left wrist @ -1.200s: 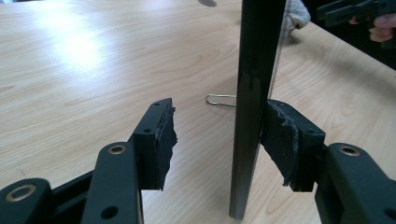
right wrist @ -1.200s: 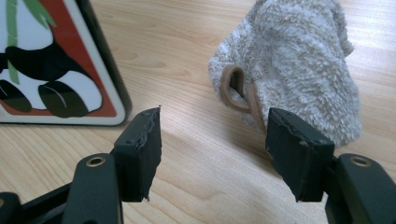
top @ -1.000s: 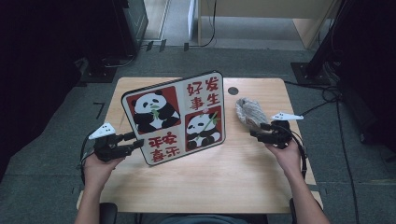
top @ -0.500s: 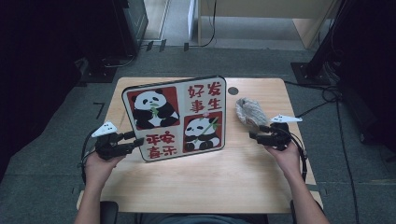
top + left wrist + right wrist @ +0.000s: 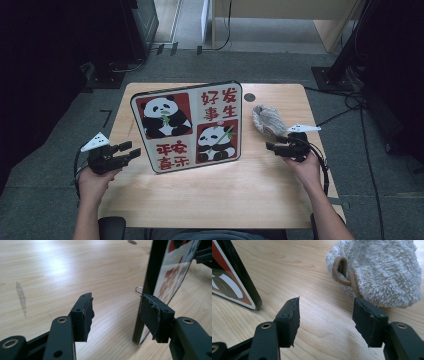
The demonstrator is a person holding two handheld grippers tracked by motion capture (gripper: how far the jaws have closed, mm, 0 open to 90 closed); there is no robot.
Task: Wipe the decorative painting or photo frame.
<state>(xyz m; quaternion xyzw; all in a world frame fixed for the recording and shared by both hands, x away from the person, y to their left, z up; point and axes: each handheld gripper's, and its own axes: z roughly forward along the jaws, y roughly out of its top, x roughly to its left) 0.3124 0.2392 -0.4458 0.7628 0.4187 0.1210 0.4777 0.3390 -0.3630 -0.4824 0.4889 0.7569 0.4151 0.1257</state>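
At the worktop (image 5: pixel 215 190), we keep both grippers on either flank of the panda board (image 5: pixel 187 125), which lies flat in the middle with its long sides running away from us and slightly skewed. Our left gripper (image 5: pixel 131 150) sits off the board's near-left corner, its jaws spread and holding nothing; in the left gripper view the board's black edge (image 5: pixel 146 290) stands just ahead of the right-hand jaw, a small wire loop (image 5: pixel 138 289) poking out beside it. Our right gripper (image 5: pixel 272 147) rests well to the right of the board, jaws parted over bare wood and gripping nothing, with the fluffy grey cloth (image 5: pixel 382 270) just beyond them and the board's rounded corner (image 5: pixel 249 298) off to their left. We judge the left hand the nearer to the board, so a grasp there turns on sliding that edge between the jaws; the cloth falls to the right.
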